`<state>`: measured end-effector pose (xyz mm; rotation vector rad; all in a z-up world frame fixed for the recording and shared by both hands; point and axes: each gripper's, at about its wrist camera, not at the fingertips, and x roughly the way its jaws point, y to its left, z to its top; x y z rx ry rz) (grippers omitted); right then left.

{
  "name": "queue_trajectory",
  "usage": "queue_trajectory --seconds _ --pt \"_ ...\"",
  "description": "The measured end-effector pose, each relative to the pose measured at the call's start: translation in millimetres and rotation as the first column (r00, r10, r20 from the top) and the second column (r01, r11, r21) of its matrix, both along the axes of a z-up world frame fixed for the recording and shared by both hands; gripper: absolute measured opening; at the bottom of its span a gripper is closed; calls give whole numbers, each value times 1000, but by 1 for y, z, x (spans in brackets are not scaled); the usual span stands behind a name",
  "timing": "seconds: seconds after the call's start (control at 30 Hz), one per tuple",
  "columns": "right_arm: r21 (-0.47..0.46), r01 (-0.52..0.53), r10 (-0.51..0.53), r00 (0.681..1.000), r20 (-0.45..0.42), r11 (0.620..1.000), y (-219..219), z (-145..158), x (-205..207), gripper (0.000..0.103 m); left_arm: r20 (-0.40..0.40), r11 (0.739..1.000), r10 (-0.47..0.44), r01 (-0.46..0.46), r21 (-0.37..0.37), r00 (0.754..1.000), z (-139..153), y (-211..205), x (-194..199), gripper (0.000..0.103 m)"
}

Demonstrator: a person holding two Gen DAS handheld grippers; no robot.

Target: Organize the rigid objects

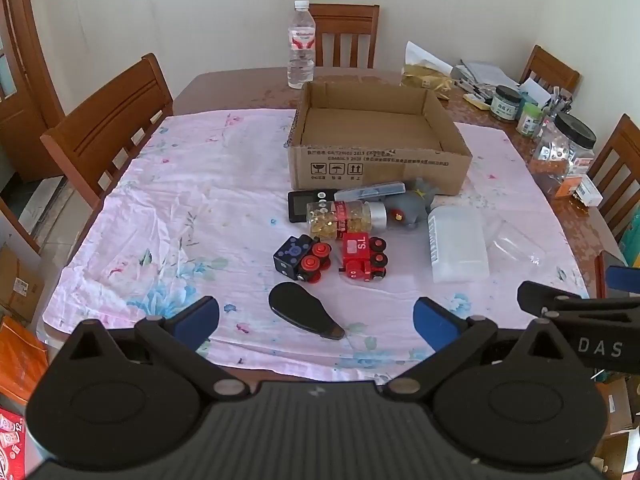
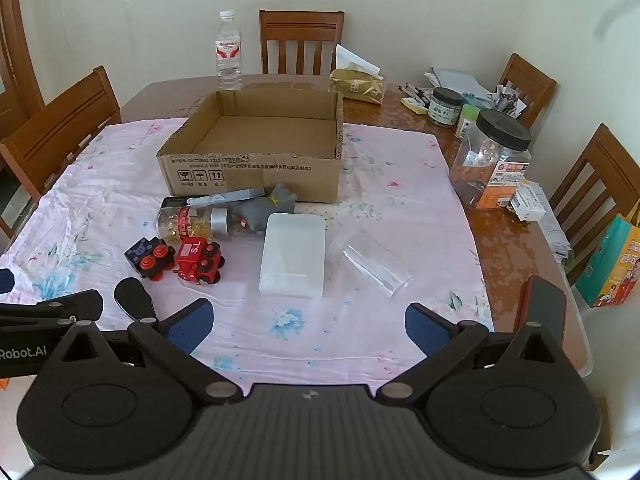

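Both tools hover over the near edge of the table with nothing held: the left gripper [image 1: 316,320] has its jaws spread wide, and the right gripper [image 2: 308,324] likewise. The items to be sorted lie in a loose cluster on the floral tablecloth [image 1: 180,200], just in front of the cardboard box [image 2: 256,148], which stands open-topped and appears to contain nothing. The red toy train [image 2: 199,261] and the dark blue toy car [image 2: 150,258] look like light, stiff wood or plastic; grip across the body sides, not the wheels, which may roll. The capsule bottle [image 1: 346,220] lies on its side, filled with yellow capsules and capped in silver; it is round and probably smooth, so grip at mid-length across the diameter. The translucent plastic case [image 2: 293,254] is closed, its contents not discernible; it is wide and flat, best taken across the narrow dimension. The clear cup [image 2: 370,262], lying on its side and empty, is likely thin-walled and slippery; close gently near the rim. The black spoon-shaped piece [image 1: 304,316] lies flat and low and may be hard to get under.
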<state>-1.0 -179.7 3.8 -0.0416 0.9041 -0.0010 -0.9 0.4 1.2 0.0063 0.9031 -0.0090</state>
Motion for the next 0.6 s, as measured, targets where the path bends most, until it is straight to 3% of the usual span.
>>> queue_trajectory --seconds 0.6 --pt "-5 -5 5 1000 5 1000 2 2 0 103 6 1000 8 -8 0 1000 3 2 -1 103"
